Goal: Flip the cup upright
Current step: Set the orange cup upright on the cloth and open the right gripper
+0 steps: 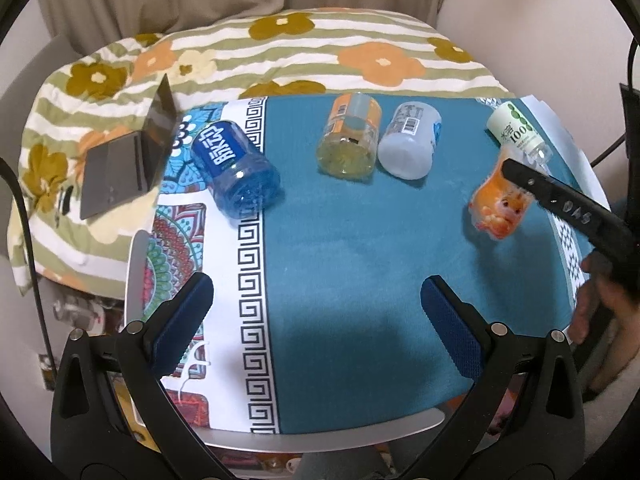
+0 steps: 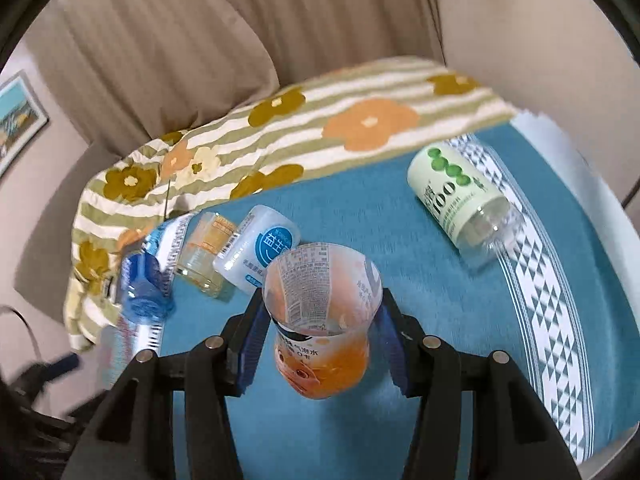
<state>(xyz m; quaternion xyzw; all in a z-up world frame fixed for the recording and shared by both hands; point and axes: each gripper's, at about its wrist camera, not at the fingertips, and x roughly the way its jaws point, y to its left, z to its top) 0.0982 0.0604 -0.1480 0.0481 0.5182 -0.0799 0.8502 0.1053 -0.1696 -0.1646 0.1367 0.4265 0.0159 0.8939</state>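
The orange cup [image 2: 320, 320], a cut bottle with a cartoon label, sits between the blue pads of my right gripper [image 2: 320, 320], open end up and tilted slightly, just above the teal cloth [image 2: 400, 240]. The right gripper is shut on it. In the left wrist view the same cup [image 1: 498, 200] is at the right, held by a black finger [image 1: 560, 200]. My left gripper [image 1: 316, 304] is open and empty over the near part of the cloth. Several other cut bottles lie on their sides: blue [image 1: 236, 168], yellow [image 1: 350, 136], white [image 1: 410, 140], green [image 1: 516, 128].
A small grey laptop-like object [image 1: 128, 156] stands at the left on a floral blanket [image 1: 280, 48]. The table's near rim [image 1: 320, 432] is silver. A hand [image 1: 592, 304] shows at the right edge. A curtain hangs behind.
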